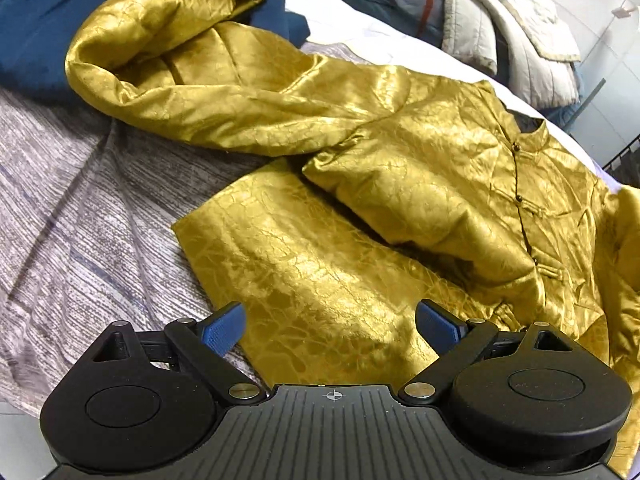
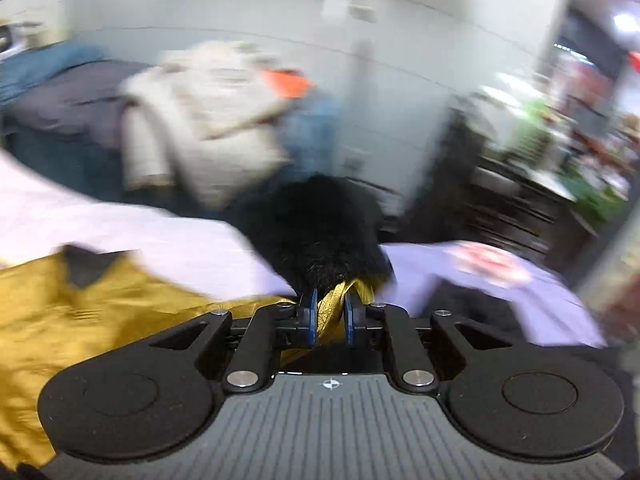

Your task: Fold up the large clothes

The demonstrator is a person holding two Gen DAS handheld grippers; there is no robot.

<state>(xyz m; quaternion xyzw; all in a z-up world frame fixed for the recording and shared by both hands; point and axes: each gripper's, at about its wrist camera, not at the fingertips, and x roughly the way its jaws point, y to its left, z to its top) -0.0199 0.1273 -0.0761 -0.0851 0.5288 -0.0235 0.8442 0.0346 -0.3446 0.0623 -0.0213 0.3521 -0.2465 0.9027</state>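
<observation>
Gold jacket (image 2: 72,320) blurred; right gripper (image 2: 330,316) pinching fold.

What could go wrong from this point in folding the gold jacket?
1. The right gripper is shut on only a narrow bunch of the gold jacket at its black fur trim; the slick fabric might slip out.
2. The left gripper is open above the hem, pinning nothing, so a pull could drag the whole jacket across the bed cover.
3. The sleeve lies bunched on a blue garment and may catch it.
</observation>
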